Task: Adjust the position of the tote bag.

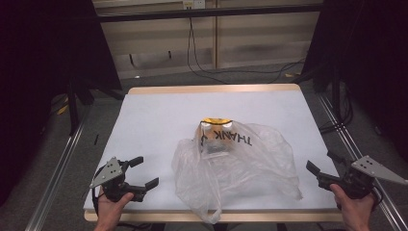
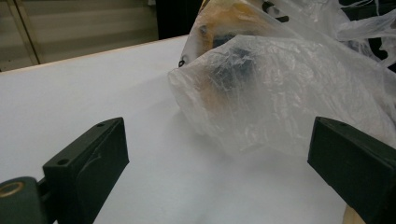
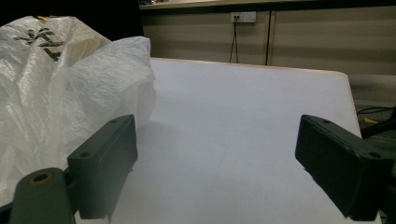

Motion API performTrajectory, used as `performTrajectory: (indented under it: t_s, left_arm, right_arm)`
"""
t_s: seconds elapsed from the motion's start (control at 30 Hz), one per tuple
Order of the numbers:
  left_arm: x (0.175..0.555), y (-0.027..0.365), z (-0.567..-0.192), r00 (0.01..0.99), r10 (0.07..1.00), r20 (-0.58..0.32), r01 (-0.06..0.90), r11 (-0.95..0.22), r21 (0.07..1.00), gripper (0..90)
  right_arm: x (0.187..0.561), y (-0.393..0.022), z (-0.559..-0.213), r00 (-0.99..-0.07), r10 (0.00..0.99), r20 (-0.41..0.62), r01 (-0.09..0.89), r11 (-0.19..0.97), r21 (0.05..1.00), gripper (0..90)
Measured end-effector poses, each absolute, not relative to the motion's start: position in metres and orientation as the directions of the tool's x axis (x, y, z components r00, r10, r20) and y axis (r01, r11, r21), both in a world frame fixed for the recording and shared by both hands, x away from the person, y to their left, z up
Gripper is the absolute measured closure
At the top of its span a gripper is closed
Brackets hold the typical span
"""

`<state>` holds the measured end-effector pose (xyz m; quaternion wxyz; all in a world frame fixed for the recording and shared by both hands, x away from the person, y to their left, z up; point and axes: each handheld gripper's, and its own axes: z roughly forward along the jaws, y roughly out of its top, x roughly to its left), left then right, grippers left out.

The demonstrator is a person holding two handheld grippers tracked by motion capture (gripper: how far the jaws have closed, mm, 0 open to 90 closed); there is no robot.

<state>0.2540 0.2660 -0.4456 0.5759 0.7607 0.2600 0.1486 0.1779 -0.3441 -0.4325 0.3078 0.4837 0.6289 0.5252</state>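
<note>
Nearest the high camera, the left gripper (image 1: 144, 171) and the right gripper (image 1: 321, 162) sit at the near table edge, one to each side of the crumpled clear plastic bag (image 1: 235, 166), both with jaws spread wide and holding nothing. The bag lies mid-table, draped over a yellow-topped container (image 1: 215, 131). A pinch on loose film alone would likely let the container slide out or tip, and the thin plastic could tear.
</note>
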Motion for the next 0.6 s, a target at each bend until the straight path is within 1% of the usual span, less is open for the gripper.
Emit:
performTrajectory:
  t_s: [0.07,0.13,0.2,0.23,0.33,0.37,0.4,0.47,0.6]
  left_arm:
    - [0.254,0.266,-0.445,0.821,0.566,-0.071,0.223,-0.203,0.953,4.8]
    - [0.250,0.262,-0.444,0.829,0.558,-0.050,0.216,-0.236,0.948,6.0]
    - [0.249,0.261,-0.443,0.830,0.555,-0.044,0.211,-0.242,0.947,7.4]
    - [0.246,0.258,-0.441,0.833,0.552,-0.033,0.198,-0.242,0.950,7.6]
    - [0.242,0.252,-0.441,0.839,0.542,-0.041,0.207,-0.247,0.947,7.7]
    - [0.242,0.251,-0.441,0.843,0.537,-0.027,0.198,-0.262,0.945,7.6]
    - [0.241,0.248,-0.440,0.846,0.531,-0.044,0.207,-0.251,0.946,7.7]
    - [0.239,0.246,-0.440,0.848,0.528,-0.049,0.211,-0.251,0.945,7.6]
    - [0.233,0.237,-0.437,0.864,0.503,-0.031,0.189,-0.266,0.945,8.8]
  right_arm:
    - [0.177,-0.343,-0.430,-0.357,0.927,0.111,0.284,-0.005,0.959,13.8]
    - [0.176,-0.341,-0.428,-0.371,0.922,0.112,0.289,-0.001,0.957,15.4]
    - [0.175,-0.340,-0.427,-0.376,0.920,0.112,0.290,0.002,0.957,15.7]
    - [0.174,-0.338,-0.425,-0.391,0.914,0.110,0.297,0.012,0.955,17.9]
    - [0.171,-0.333,-0.422,-0.409,0.906,0.111,0.302,0.019,0.953,19.1]
    - [0.171,-0.331,-0.421,-0.419,0.902,0.106,0.297,0.026,0.955,20.7]
    - [0.170,-0.330,-0.420,-0.431,0.897,0.099,0.294,0.036,0.955,22.0]
    - [0.170,-0.328,-0.419,-0.439,0.892,0.105,0.299,0.035,0.954,22.1]
    - [0.164,-0.323,-0.418,-0.473,0.875,0.101,0.302,0.053,0.952,23.4]
